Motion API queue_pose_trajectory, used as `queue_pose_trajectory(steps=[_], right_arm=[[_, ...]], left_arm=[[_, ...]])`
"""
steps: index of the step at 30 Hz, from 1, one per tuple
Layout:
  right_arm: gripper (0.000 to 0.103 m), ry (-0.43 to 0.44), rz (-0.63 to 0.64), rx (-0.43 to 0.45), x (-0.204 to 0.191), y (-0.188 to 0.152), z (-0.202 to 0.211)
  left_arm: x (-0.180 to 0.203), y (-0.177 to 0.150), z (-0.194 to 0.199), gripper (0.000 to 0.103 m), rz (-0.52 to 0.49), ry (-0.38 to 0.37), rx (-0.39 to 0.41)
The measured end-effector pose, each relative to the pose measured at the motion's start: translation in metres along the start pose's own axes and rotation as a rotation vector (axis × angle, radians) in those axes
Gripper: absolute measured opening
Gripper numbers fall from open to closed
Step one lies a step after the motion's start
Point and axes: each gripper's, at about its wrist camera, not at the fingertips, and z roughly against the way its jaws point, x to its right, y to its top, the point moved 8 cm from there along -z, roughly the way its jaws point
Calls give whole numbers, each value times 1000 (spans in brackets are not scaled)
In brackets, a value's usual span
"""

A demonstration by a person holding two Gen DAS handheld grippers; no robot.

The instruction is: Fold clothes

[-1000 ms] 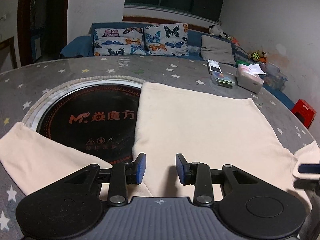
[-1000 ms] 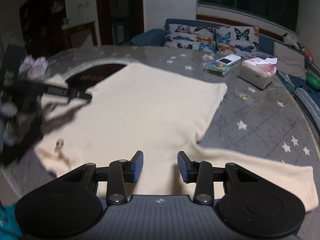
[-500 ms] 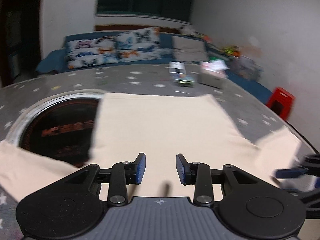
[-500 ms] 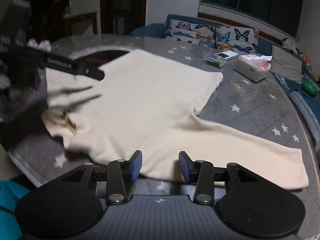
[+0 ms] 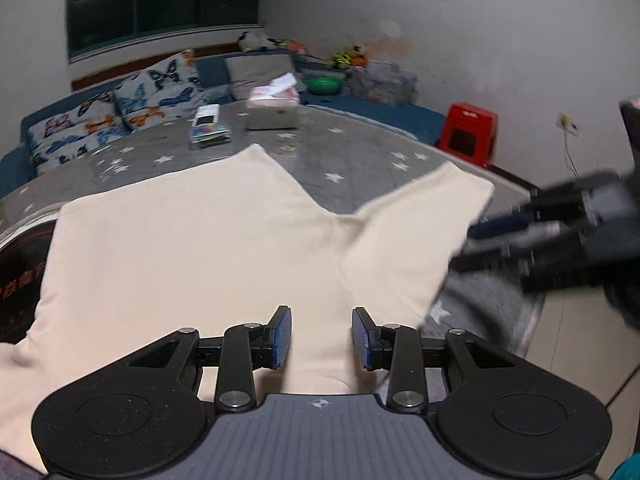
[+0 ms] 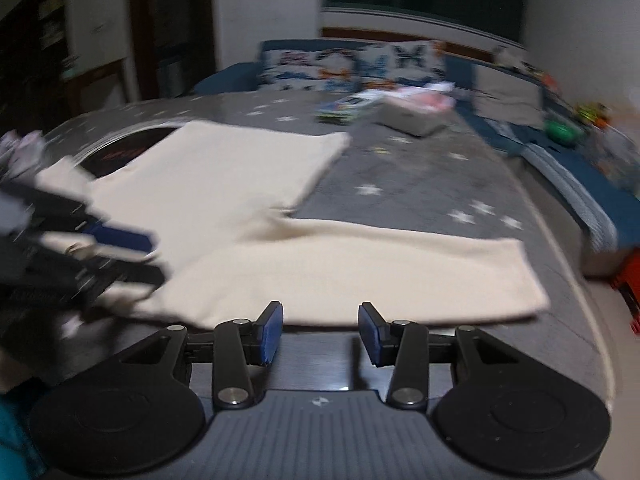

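A cream top is spread flat on a grey star-print table; in the left wrist view it fills the centre, its body running from 6 o'clock up toward 11 o'clock. One sleeve is stretched out toward 2 o'clock, its cuff lying near the table edge. The top's left side is laid partly over a dark round hotplate at 9 o'clock

The left gripper is held low over the top near its bottom edge, with the blue pads spread apart and nothing between them; only cloth is seen in the gap below. The right gripper is seen blurred at 3 o'clock in the same view, just beside the sleeve's edge

In the right wrist view the sleeve is laid across the middle from 9 to 3 o'clock, just ahead of the right gripper, whose pads are likewise parted and empty. They are poised over bare table at the sleeve's near edge. The left gripper is seen blurred at 9 o'clock over the top's near part

At 12 o'clock on the table a tissue box and a small pack are set, well apart from the top. Behind them a sofa with butterfly cushions is seen, and a red stool at 2 o'clock
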Motion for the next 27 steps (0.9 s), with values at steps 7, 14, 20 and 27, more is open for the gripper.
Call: queue_pose_trajectory(steps=[7,14,20,27], right_arm=[[42,-170,-207,30,76,-5,-1],[41,-255,-392,63,133,-9,-13],[12,-243,-410,84,135,-6,-17],[8,-244,-394,143,132,9,0]], left_arm=[[8,-7,-3,36,-49,7,-10],[8,-6,-3,36,-50,8,-18],[5,0,-2,39,-35,9,-20],[7,19,-10,44,-24,-23,1]])
